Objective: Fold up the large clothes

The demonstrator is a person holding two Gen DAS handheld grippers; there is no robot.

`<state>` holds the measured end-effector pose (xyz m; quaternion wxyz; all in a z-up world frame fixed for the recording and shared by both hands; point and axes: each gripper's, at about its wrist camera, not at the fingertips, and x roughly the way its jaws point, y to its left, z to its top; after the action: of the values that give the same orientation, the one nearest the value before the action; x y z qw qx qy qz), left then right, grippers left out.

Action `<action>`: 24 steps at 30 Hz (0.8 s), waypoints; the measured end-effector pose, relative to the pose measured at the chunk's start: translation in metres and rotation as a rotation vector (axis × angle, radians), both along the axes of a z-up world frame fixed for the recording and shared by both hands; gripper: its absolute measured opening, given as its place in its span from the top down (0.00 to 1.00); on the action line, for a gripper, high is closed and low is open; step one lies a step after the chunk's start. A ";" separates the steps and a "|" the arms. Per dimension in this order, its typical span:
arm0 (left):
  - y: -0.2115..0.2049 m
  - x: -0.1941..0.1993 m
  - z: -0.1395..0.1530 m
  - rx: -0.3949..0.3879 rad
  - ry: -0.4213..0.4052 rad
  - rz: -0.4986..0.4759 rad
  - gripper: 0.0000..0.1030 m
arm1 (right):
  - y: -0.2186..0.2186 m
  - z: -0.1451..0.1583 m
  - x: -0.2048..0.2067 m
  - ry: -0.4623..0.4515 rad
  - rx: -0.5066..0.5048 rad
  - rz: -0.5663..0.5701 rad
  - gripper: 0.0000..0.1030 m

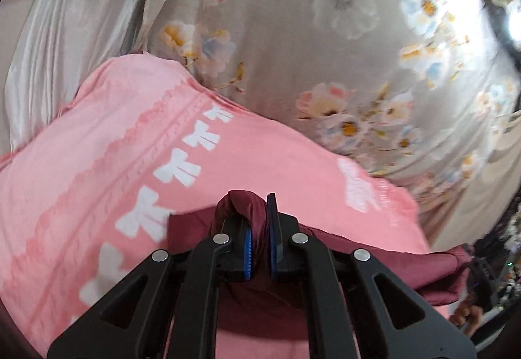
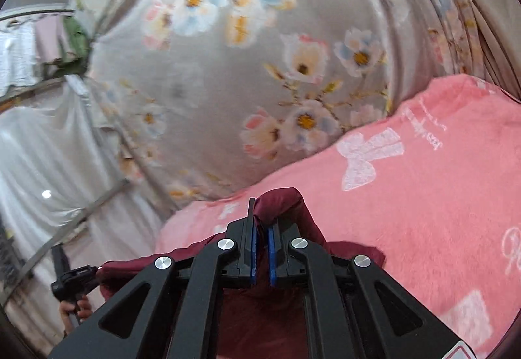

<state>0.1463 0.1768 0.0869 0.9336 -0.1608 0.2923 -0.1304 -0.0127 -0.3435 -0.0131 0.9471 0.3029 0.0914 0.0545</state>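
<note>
A dark maroon garment (image 1: 260, 294) hangs stretched between my two grippers above a pink blanket (image 1: 97, 163) with white bow prints. My left gripper (image 1: 259, 212) is shut on a bunched edge of the maroon garment, which wraps over the left finger. In the right wrist view my right gripper (image 2: 262, 222) is shut on another bunched edge of the maroon garment (image 2: 286, 206), with cloth draped over the right finger. The garment's lower part is hidden under both grippers.
A grey floral sheet (image 1: 325, 33) hangs behind the pink blanket (image 2: 439, 196). White curtain and metal bars (image 2: 65, 147) stand at the left. The other gripper and the hand holding it (image 2: 71, 287) show at lower left of the right wrist view.
</note>
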 end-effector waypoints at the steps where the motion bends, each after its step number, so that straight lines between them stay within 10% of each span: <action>1: -0.010 0.024 -0.009 0.038 0.021 0.013 0.93 | -0.005 -0.009 0.026 0.037 0.005 -0.029 0.95; 14: -0.056 0.189 -0.184 0.224 0.357 0.057 0.90 | -0.034 -0.154 0.208 0.448 0.051 -0.129 0.95; 24: -0.016 0.177 -0.178 -0.054 0.326 0.041 0.65 | -0.043 -0.160 0.200 0.465 0.076 -0.094 0.72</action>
<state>0.3232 0.1610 -0.0911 0.8717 -0.2110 0.4328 -0.0912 0.1868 -0.3864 -0.1730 0.8900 0.3465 0.2908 -0.0575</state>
